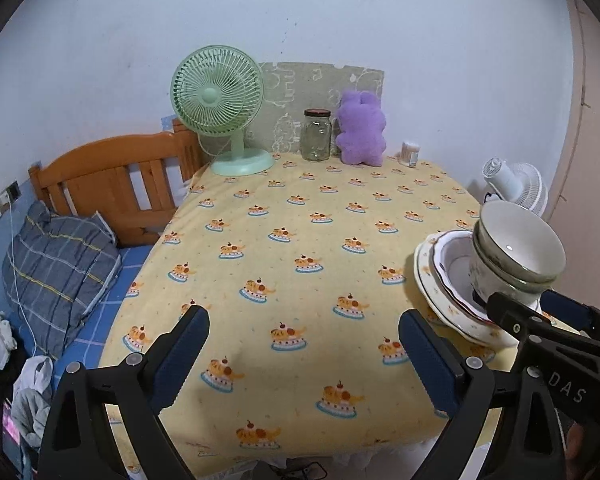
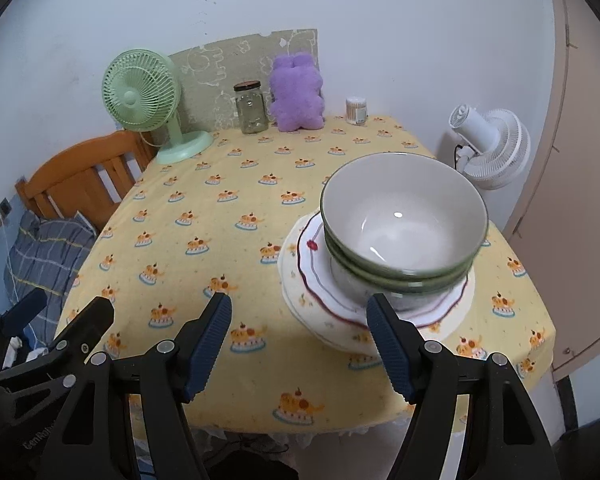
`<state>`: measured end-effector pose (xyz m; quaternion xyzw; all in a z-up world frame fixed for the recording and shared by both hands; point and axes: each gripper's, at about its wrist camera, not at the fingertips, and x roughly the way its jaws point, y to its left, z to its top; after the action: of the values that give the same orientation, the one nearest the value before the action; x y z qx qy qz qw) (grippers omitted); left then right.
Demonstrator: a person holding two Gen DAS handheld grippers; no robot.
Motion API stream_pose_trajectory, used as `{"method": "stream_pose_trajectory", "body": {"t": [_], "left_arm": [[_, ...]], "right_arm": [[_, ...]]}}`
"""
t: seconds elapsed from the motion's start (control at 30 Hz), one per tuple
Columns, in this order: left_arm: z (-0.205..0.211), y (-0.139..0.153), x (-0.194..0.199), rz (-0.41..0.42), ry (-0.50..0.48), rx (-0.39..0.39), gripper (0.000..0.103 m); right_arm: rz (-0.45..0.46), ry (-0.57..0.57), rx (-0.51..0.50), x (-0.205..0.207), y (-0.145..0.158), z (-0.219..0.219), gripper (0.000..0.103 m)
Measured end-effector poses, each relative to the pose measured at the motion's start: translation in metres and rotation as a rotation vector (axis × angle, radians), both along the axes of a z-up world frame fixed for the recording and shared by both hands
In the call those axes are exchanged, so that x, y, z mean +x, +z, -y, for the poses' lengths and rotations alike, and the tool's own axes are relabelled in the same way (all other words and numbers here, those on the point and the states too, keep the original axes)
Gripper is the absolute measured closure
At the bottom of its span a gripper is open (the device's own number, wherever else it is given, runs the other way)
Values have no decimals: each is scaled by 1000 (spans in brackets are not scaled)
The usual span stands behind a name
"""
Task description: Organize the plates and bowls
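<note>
Our left gripper (image 1: 304,344) hangs wide open over bare tablecloth (image 1: 284,216), holding nothing, presumably kept clear of the work. To its right, our right gripper (image 2: 300,336) is open too, its right finger just in front of the plates (image 2: 324,304). The bowls (image 2: 404,224) sit nested on those plates near the table's right edge, likely stacked to save space.

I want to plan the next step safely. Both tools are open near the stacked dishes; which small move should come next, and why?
Probably move the right tool forward and right, toward the top green bowl. It is open and empty, and its fingers stand left of the stack. The bowls sit piled on the plates, so the top one must be lifted first.
</note>
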<state>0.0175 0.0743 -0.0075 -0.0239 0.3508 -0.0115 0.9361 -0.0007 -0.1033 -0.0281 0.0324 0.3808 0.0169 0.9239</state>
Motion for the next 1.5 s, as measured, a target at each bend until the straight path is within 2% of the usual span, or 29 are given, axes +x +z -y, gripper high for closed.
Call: {"method": "stream_pose_trajectory", "body": {"t": [0.13,1.03,1.5], "left_arm": [[-2,-1,-9,-1,1,-16,6],[-15,13,-25,58,61,-37,0],[-13,18,-32,76,47,-42,0]], "right_arm": [[32,-26,-9,-13,3,2,22],[112,-8,-32,-26,21,-6,18],[127,-20,-39,-33,26,-4,17]]}}
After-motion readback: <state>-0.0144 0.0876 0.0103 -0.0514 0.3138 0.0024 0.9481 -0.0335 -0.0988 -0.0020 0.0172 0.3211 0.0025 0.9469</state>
